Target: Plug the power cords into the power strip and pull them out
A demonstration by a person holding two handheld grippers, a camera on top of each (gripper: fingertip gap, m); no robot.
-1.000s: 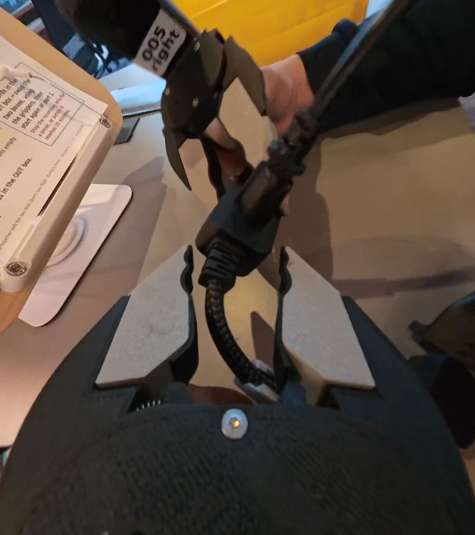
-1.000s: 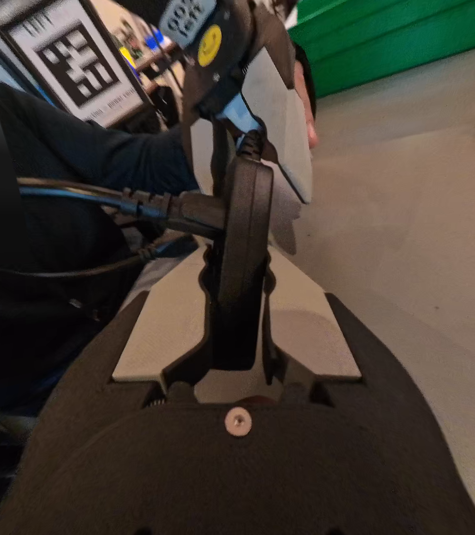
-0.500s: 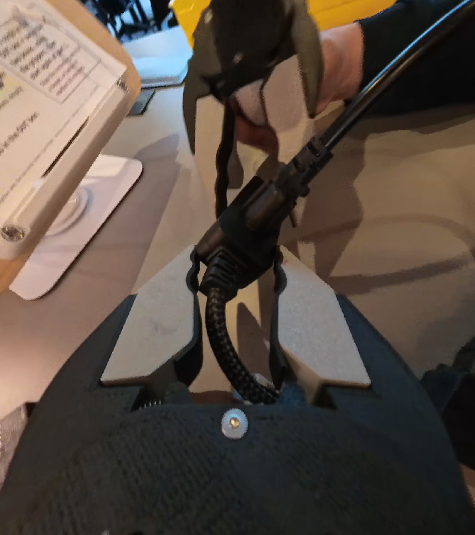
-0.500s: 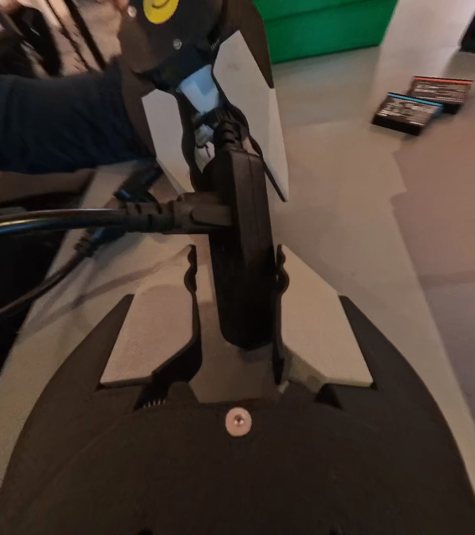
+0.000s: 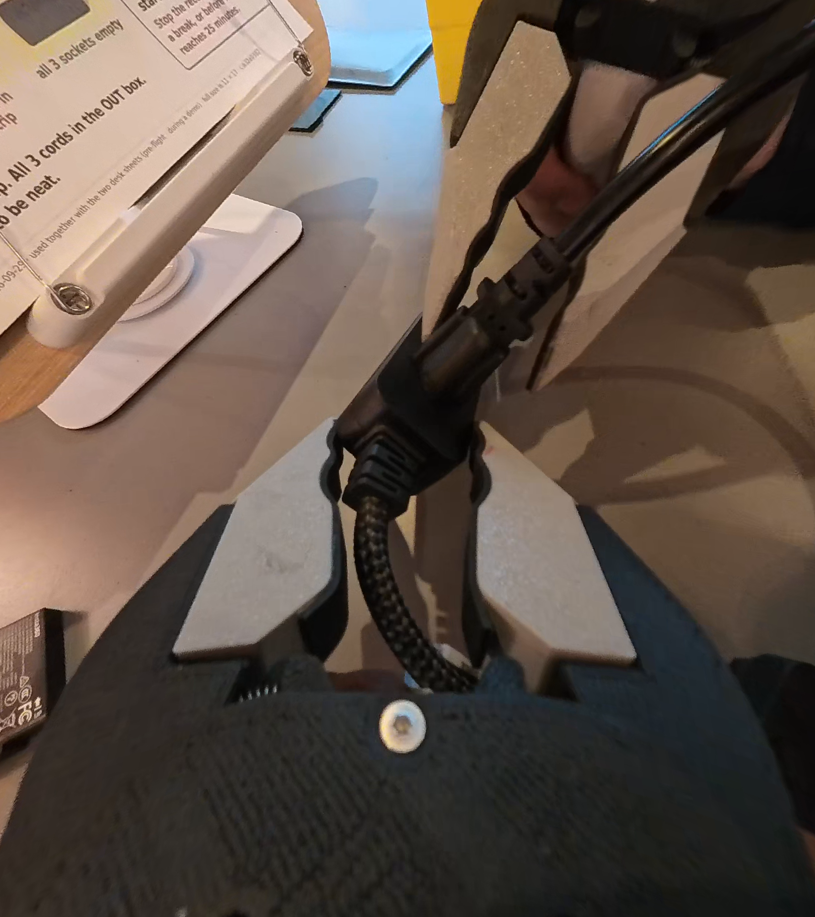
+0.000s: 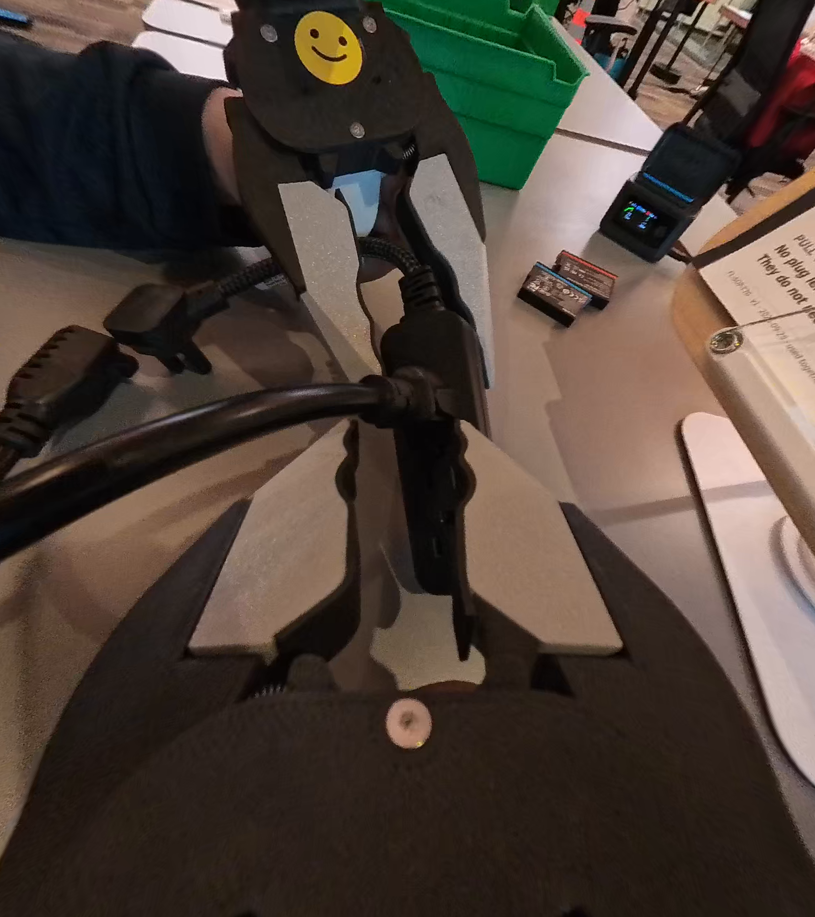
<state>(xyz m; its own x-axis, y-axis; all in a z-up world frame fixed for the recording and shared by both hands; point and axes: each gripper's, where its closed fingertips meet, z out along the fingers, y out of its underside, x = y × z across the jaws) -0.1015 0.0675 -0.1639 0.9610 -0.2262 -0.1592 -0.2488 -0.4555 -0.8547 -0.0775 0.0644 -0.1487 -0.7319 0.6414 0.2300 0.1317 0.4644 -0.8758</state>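
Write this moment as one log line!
left gripper: shut on power strip | right gripper: open around it | plug: in

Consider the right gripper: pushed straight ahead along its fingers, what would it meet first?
Probably the plugged-in power cord crossing the power strip between the right gripper fingers; beyond it, the facing left gripper. Depth is uncertain.

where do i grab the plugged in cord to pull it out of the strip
By the moulded plug, not the round cord. It juts sideways from the power strip, so come from that side and pinch it near the strip face while the left gripper holds the strip.
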